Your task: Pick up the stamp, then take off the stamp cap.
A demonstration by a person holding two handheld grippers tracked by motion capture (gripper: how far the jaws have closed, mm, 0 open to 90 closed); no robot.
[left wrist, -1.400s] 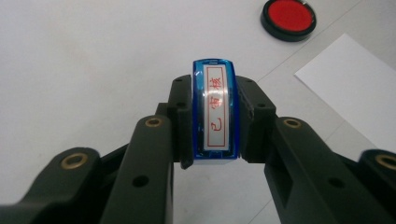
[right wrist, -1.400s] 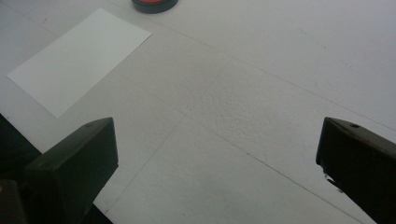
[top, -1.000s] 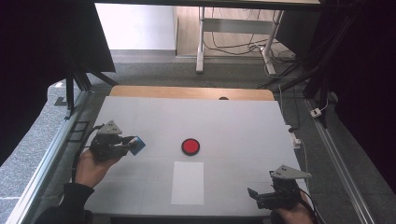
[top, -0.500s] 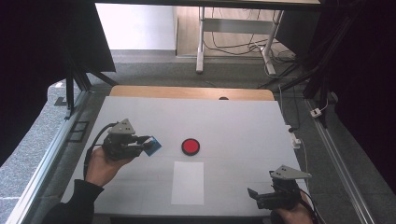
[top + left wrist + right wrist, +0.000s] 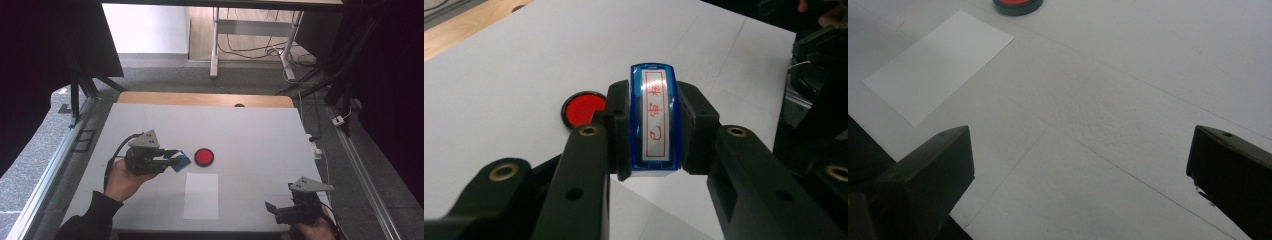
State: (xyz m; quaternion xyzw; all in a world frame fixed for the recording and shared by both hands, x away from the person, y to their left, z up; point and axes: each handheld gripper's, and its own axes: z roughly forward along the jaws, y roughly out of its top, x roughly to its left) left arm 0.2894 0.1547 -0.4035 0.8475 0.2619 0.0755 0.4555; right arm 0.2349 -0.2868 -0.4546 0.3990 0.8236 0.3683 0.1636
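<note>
1. Between the left gripper's [image 5: 654, 150] closed black jaws, the blue stamp [image 5: 655, 120] is sitting clamped by its two long sides.
2. Its long axis is pointing forward along the jaws, printed face up toward the gripper's camera.
3. Since a second ago, it is closing on the red ink pad [image 5: 204, 156], now just left of it.
4. Right of the white paper [image 5: 201, 196], the right gripper [image 5: 272, 212] is waiting, jaws wide apart and holding nothing.

Even, bright light on the white table [image 5: 260, 130]; dark surrounds, soft shadows, slight glare on stamp [image 5: 655, 117], near jaws blurry.
</note>
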